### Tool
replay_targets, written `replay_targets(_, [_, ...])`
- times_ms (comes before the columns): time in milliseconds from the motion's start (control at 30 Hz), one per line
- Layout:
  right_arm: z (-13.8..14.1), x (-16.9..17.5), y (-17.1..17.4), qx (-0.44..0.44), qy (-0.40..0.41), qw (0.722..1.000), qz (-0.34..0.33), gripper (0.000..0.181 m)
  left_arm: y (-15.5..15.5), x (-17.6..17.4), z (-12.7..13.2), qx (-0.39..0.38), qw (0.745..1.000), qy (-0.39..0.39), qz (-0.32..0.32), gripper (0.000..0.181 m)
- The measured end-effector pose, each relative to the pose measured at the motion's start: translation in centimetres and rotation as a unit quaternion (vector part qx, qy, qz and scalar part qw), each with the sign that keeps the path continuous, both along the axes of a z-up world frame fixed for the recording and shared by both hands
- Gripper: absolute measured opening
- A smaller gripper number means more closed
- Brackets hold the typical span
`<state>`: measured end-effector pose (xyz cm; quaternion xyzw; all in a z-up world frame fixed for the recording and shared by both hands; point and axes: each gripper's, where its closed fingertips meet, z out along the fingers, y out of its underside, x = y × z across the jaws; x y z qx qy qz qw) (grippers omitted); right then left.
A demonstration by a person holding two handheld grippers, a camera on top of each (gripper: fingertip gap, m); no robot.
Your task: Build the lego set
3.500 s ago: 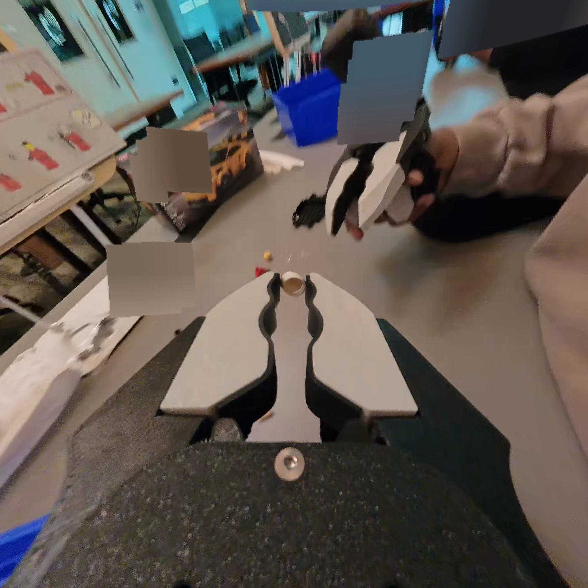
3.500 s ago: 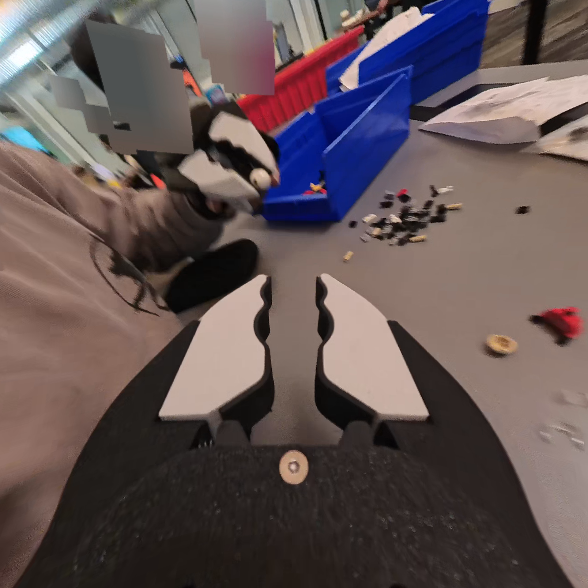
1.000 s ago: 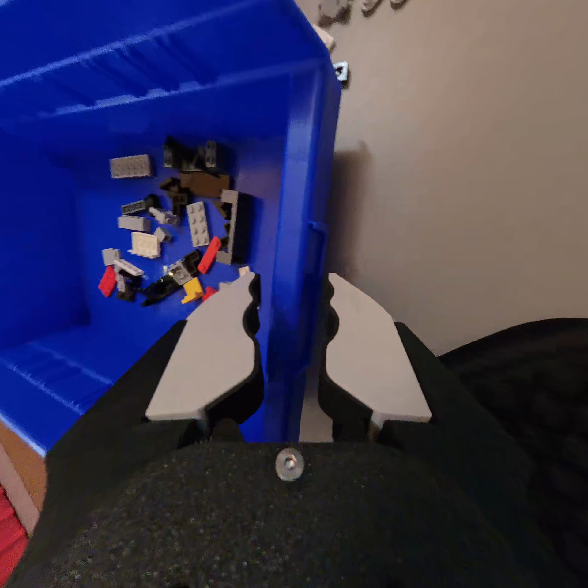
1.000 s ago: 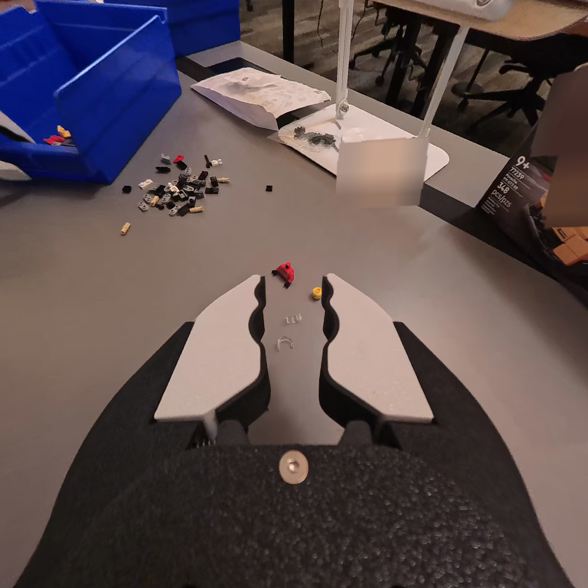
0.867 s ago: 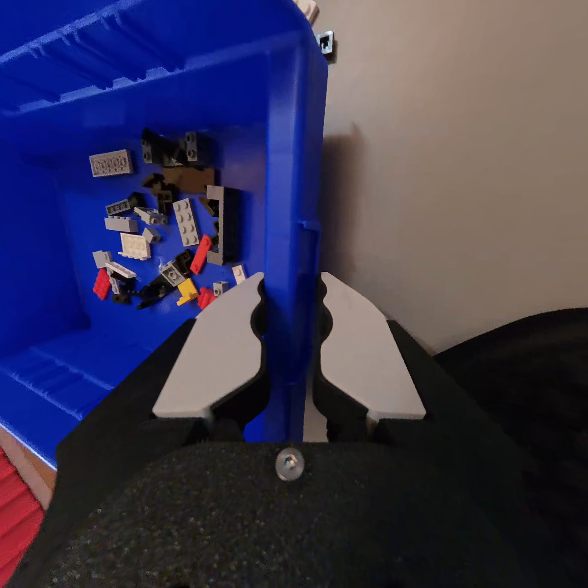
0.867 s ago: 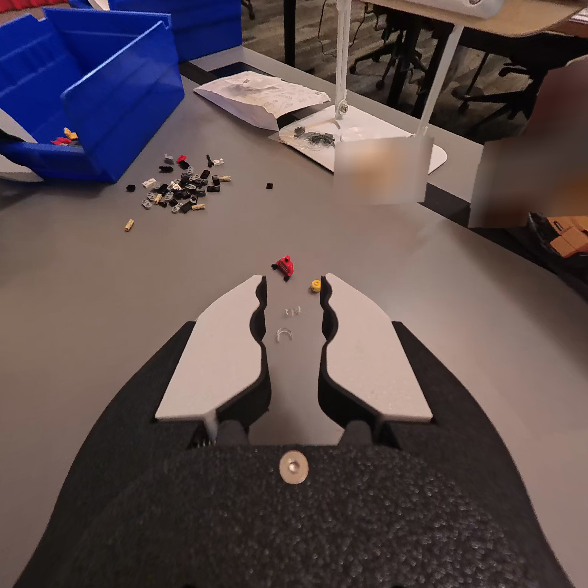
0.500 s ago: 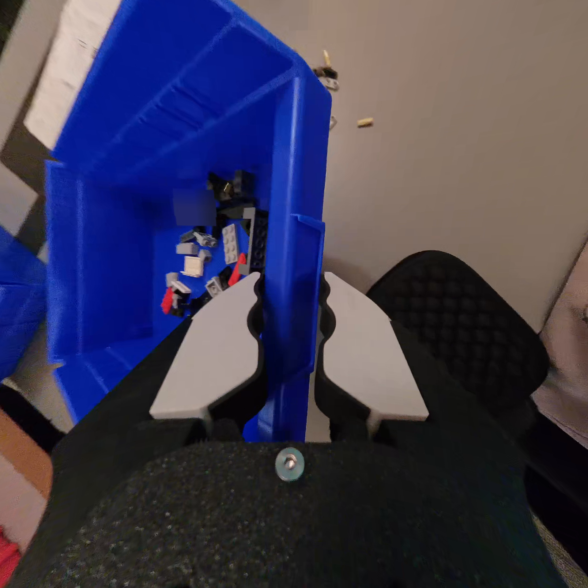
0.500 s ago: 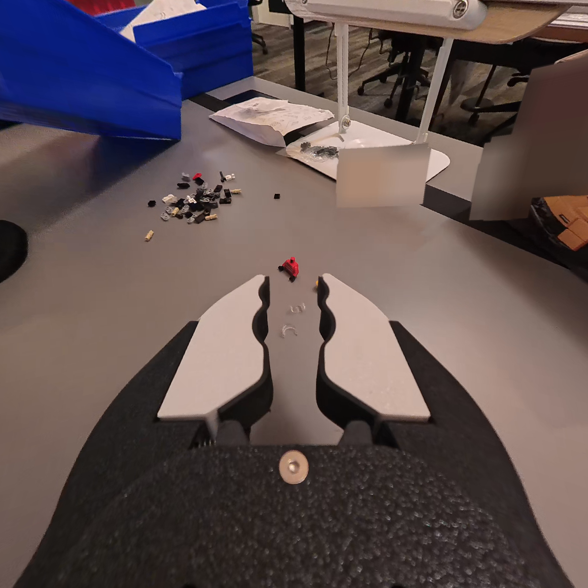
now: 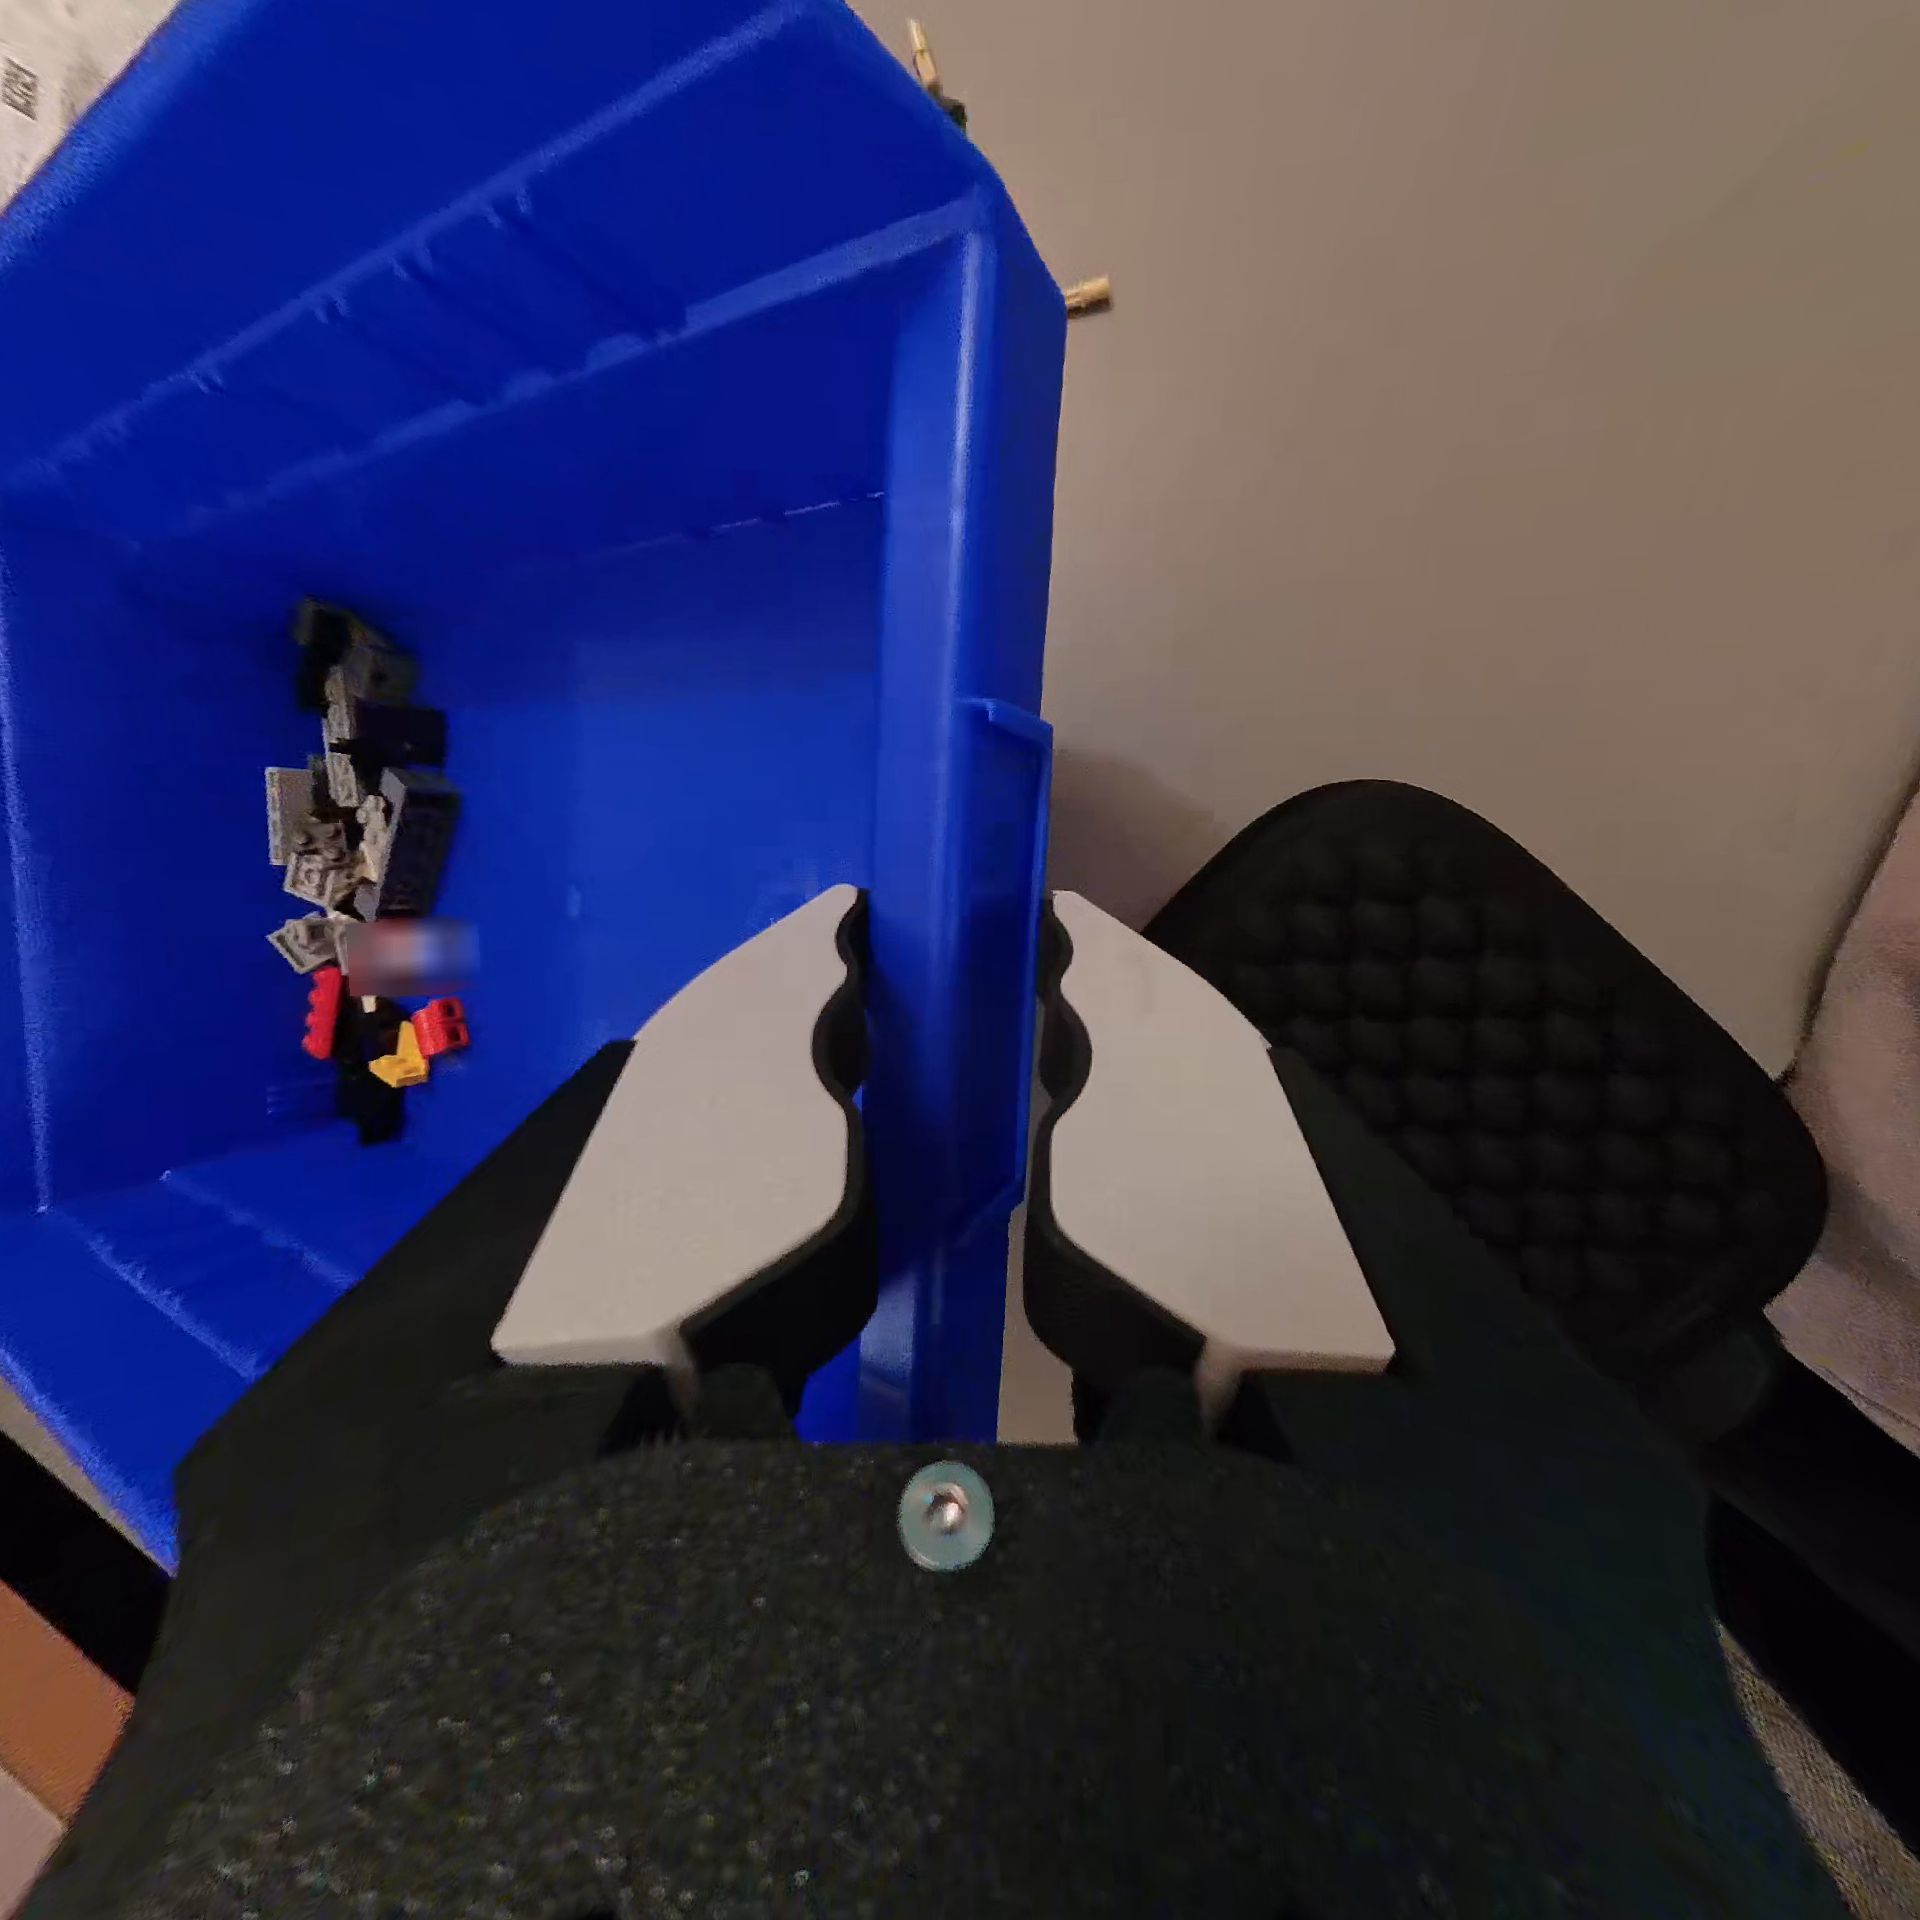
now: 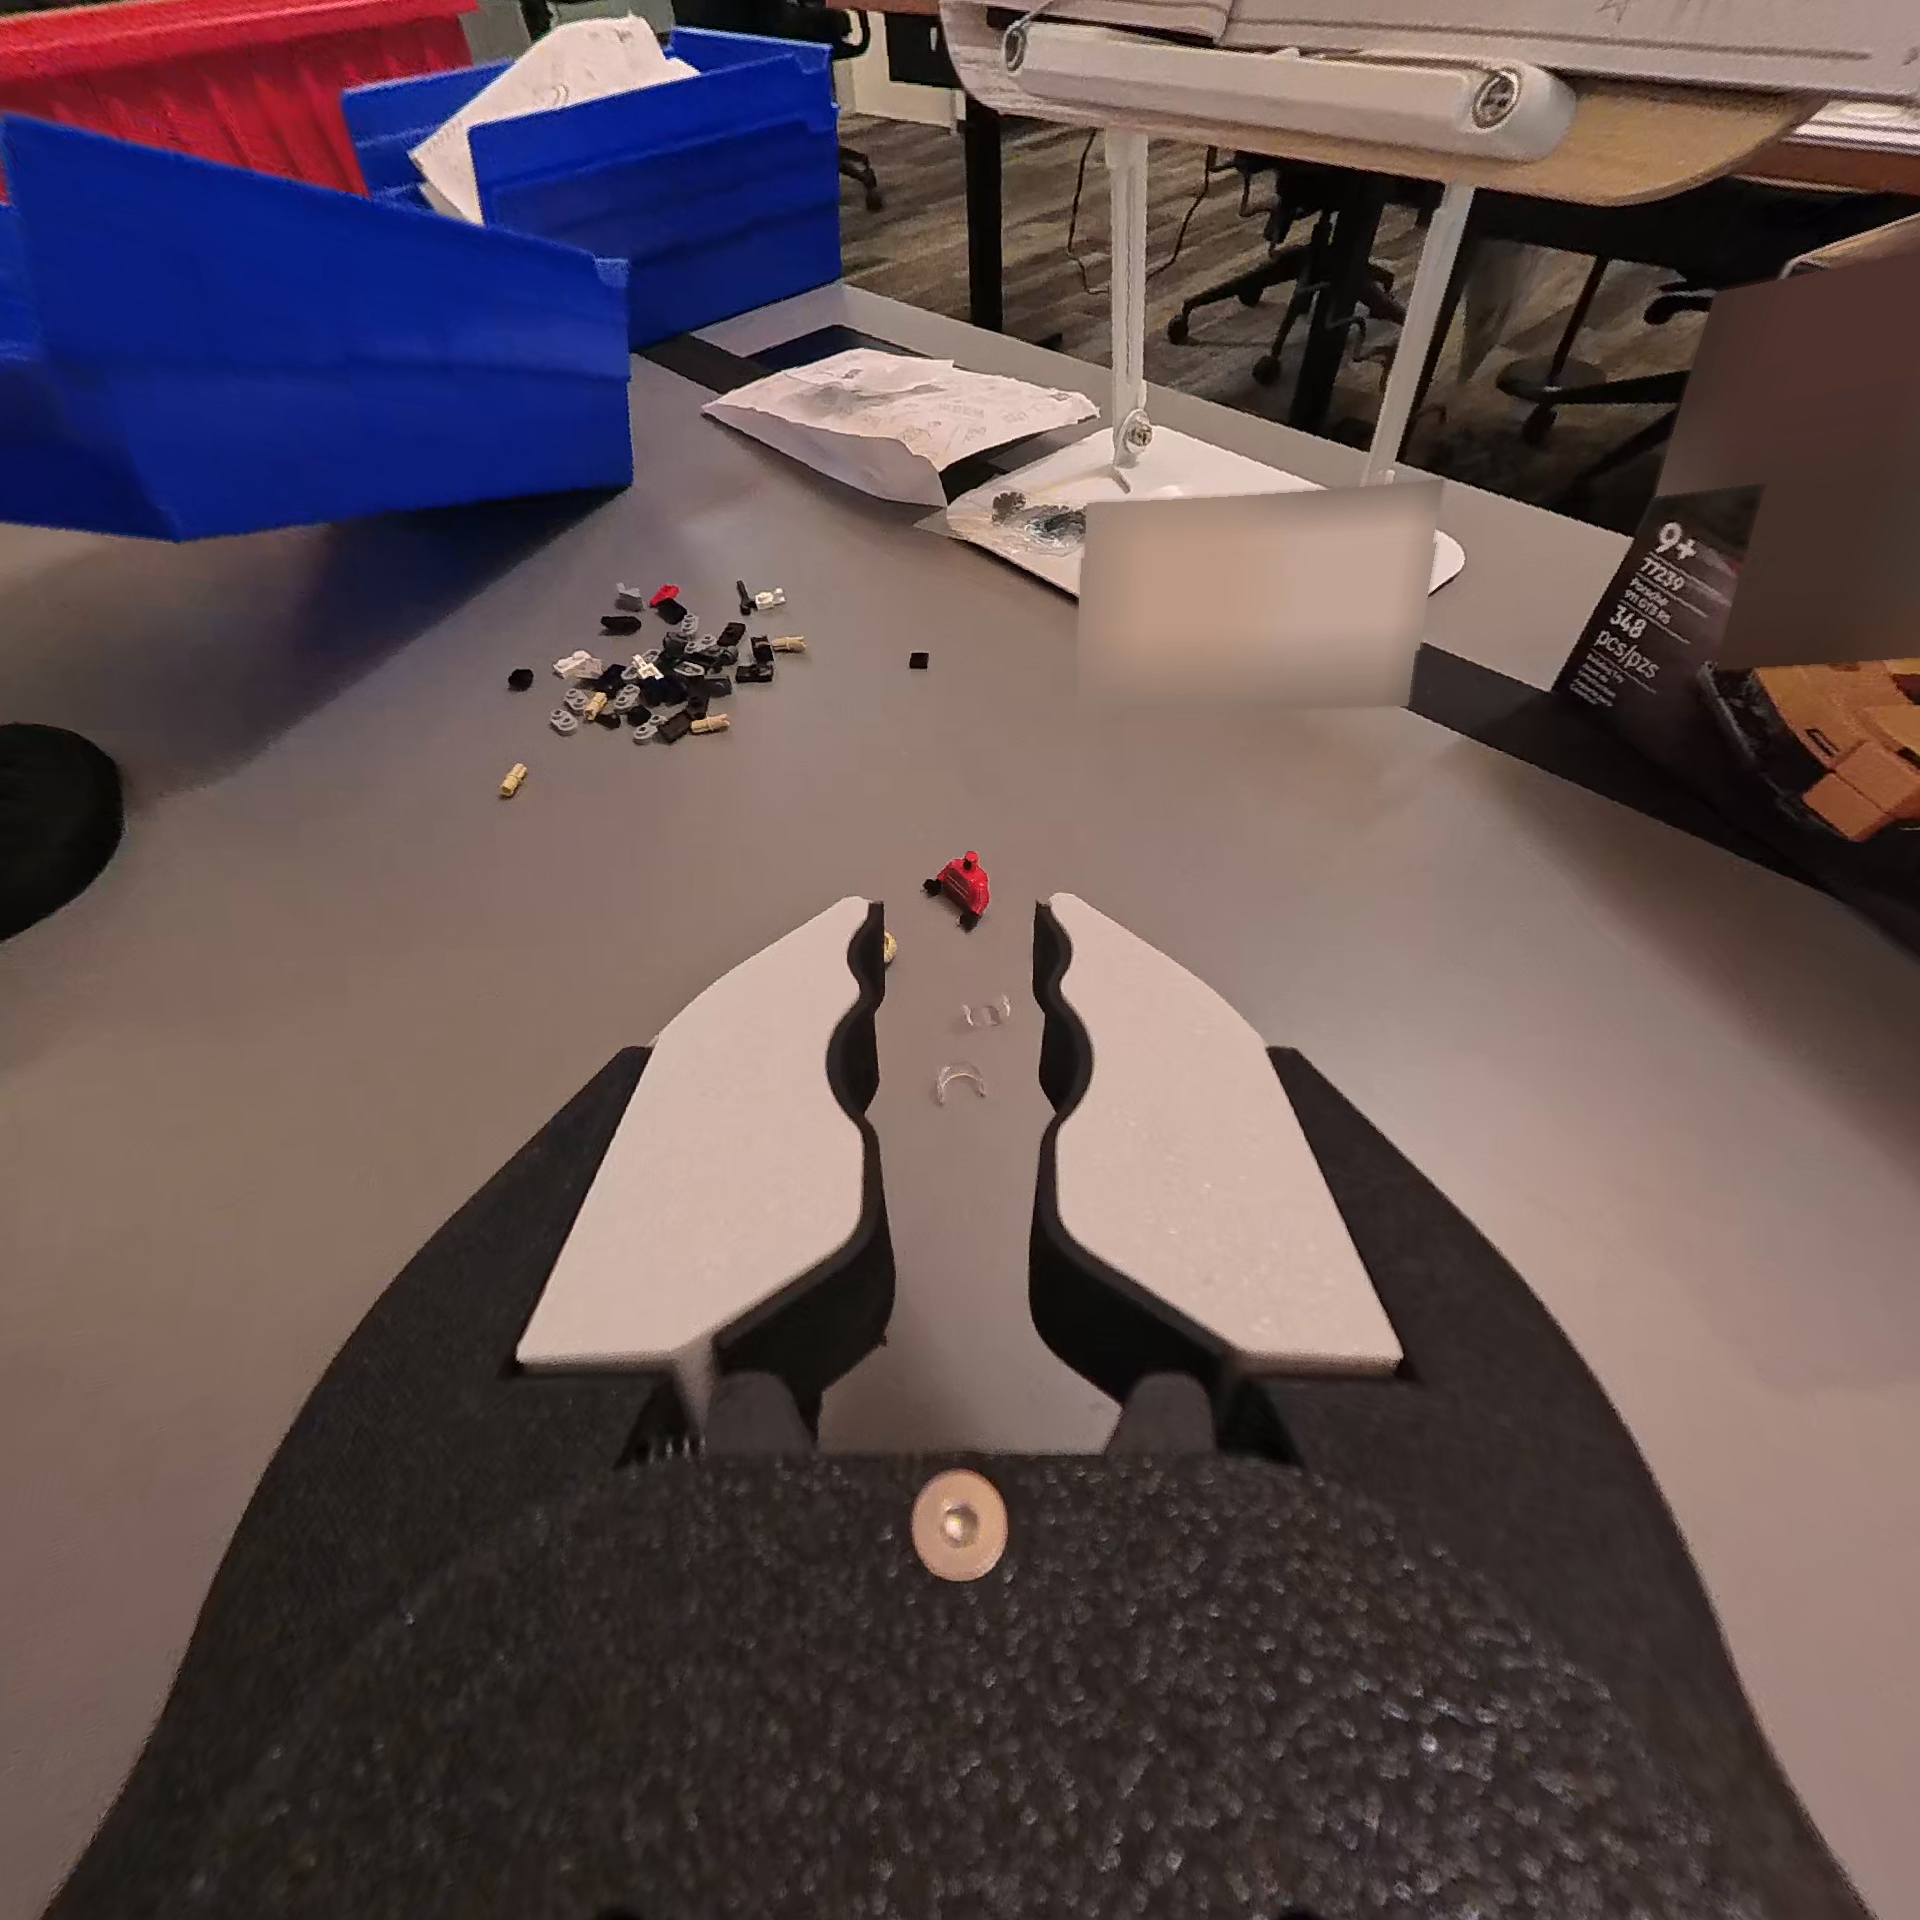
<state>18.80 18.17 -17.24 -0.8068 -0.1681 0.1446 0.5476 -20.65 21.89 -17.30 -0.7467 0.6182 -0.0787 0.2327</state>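
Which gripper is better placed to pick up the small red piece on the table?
The right gripper. It is open and empty, and the red piece lies just ahead of its fingertips on the grey table. The left gripper is shut on the wall of the blue bin.

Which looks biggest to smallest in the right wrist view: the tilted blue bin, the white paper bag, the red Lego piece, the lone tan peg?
1. Tilted blue bin
2. White paper bag
3. Red Lego piece
4. Lone tan peg, though it lies slightly farther off than the red piece, so those two are less sure.
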Motion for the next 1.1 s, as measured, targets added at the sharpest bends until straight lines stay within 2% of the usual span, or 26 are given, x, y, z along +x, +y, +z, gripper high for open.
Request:
replay_targets(267, [-1.0,-0.3,0.4,-0.012,-0.003,1.000,0.002,0.027,0.0,1.2,-7.0,0.071,0.997,0.017,0.032,0.027])
replay_targets(400, [-1.1,-0.5,0.6,-0.014,-0.008,1.000,0.003,0.027,0.9,1.4,-8.6,0.083,0.995,0.024,0.056,0.029])
replay_targets(600, [-1.5,-0.7,0.5,-0.018,-0.007,1.000,0.005,0.027,1.9,1.3,-8.6,0.085,0.993,0.022,0.082,0.029])
replay_targets(667, [-1.6,-0.7,0.5,-0.018,-0.006,1.000,0.005,0.027,1.9,1.6,-8.0,0.078,0.992,-0.001,0.096,0.031])
replay_targets(700, [-1.6,-0.6,0.4,-0.017,-0.006,1.000,0.005,0.026,1.7,2.2,-6.9,0.068,0.992,-0.036,0.104,0.030])
replay_targets(800, [-1.5,-0.5,0.4,-0.016,-0.003,1.000,0.004,0.026,1.8,3.1,-1.3,0.055,0.981,-0.147,0.115,0.030])
replay_targets(867, [-1.5,-0.5,0.5,-0.015,0.001,1.000,0.005,0.026,3.6,2.1,2.5,0.073,0.973,-0.179,0.125,0.030])
replay_targets(933, [-1.6,-0.6,0.5,-0.016,0.006,1.000,0.009,0.026,6.9,0.3,4.7,0.102,0.971,-0.169,0.137,0.031])
replay_targets(1000, [-1.6,-0.8,0.5,-0.015,0.007,1.000,0.011,0.026,10.1,-0.9,4.8,0.084,0.977,-0.149,0.127,0.032])
replay_targets(1100, [-1.4,-0.9,0.4,-0.009,0.006,1.000,0.014,0.026,14.9,-1.6,2.5,0.044,0.988,-0.107,0.101,0.030])
